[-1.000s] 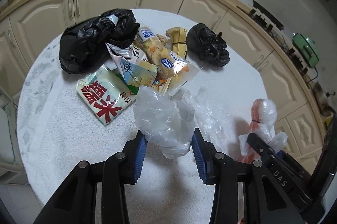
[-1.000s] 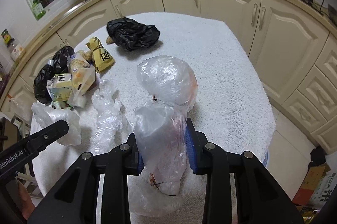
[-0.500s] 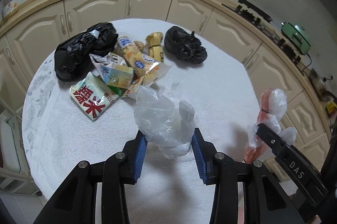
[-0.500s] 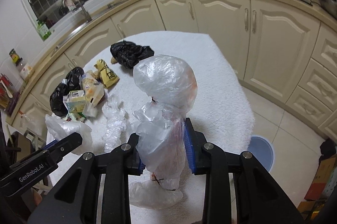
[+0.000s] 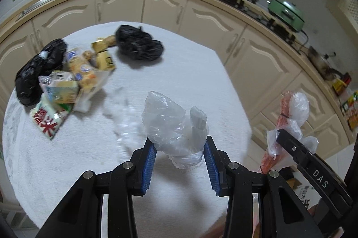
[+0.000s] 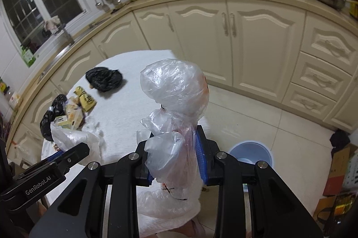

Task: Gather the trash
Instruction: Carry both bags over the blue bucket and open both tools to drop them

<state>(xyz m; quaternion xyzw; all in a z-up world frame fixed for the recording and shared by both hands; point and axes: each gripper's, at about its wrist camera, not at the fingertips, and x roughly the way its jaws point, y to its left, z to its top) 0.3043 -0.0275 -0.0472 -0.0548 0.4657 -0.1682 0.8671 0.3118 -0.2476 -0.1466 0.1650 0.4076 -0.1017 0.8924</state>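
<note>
- Our left gripper (image 5: 180,154) has its fingers closed on a crumpled clear bag (image 5: 173,126), lifted above the near edge of the white counter (image 5: 201,81).
- Our right gripper (image 6: 173,158) has its fingers clamped on a tied clear bag (image 6: 176,101) showing something orange inside, held off the counter's right side.
- We judge both bags are headed for the blue bin (image 6: 251,154) on the floor to the right; we should keep both grips firm and release only once directly over its mouth.
- Left on the counter: two black bags, a pile of about five wrappers and cartons, one loose clear film.
</note>
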